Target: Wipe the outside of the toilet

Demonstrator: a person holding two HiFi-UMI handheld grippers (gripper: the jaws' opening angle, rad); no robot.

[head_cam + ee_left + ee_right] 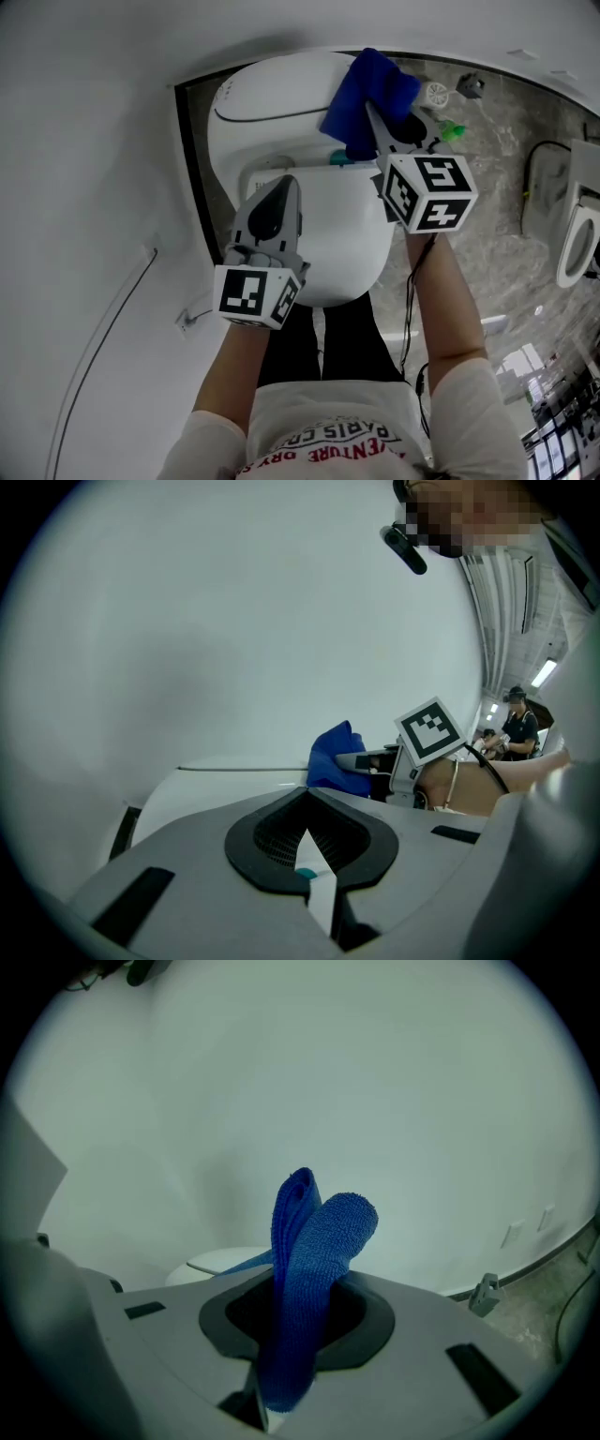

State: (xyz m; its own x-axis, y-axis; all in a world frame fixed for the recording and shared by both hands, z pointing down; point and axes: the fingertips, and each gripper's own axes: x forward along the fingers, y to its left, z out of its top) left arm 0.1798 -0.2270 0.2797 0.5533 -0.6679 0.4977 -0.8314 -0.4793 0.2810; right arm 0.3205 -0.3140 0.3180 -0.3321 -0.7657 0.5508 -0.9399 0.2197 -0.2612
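Your right tongs [298, 1297] are clamped on a folded blue cloth [314, 1232] that stands up between the jaws. In the head view they sit at upper centre of the frame, holding the cloth over the top end of the white toilet [347, 234]. Your left tongs [307, 799] are closed tip to tip with nothing between them, left of centre, above the toilet's left side and near the right pair.

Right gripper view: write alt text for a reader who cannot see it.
The right gripper is shut on a folded blue cloth that stands up from its jaws. Beyond are the white toilet and a plain wall.
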